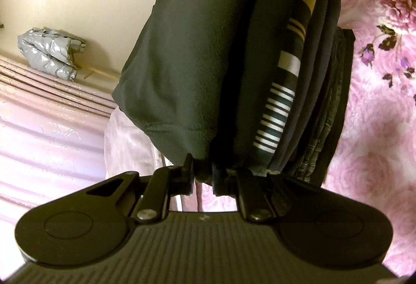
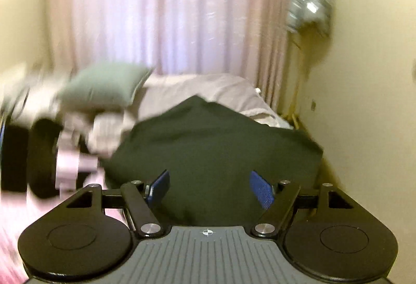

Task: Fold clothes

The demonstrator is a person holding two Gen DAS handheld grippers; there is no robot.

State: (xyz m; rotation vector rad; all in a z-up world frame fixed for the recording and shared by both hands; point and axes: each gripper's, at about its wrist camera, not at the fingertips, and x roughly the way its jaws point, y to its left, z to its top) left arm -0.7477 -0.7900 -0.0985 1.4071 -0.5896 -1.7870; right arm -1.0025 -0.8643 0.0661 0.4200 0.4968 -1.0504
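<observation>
Fleece (image 1: 182, 63), dark green, sits on top of a pile of folded clothes (image 1: 312, 91) on the bed (image 1: 377, 102), and my left claw (image 1: 201, 172) is pinched nearly closed on its near corner, a small tuck of fabric bunched between the pads. I hold that corner so the fold stays put and the top piece does not slide off the pile. Pile looks tipped sideways in the left wrist view only because my wrist is rolled; the layers run edge-on: a striped garment (image 1: 283, 91) directly under the fleece, then dark plain layers and something denim-like at the far side. Floral pink blanket (image 1: 384, 37) covers the bed beside the pile; pink curtain (image 1: 39, 115) and a silver puffy bundle (image 1: 49, 52) are by the wall behind. My right claw (image 2: 209, 187) stands wide, blue pads (image 2: 261, 189) apart with nothing gripped; the same green fleece (image 2: 213, 154) fills the space ahead of and below them, and I cannot tell whether the pads brush it. The right view is smeared with motion, so detail is poor: a greenish pillow (image 2: 106, 84) and pale bedding (image 2: 208, 91) behind the fleece, curtain (image 2: 161, 11) beyond. Judgement: the fold on this piece is about done and it is already stacked; the right side is free, while the left pins the corner to keep the stack square. Risk: letting go of the corner carelessly could drag the top layer askew.
</observation>
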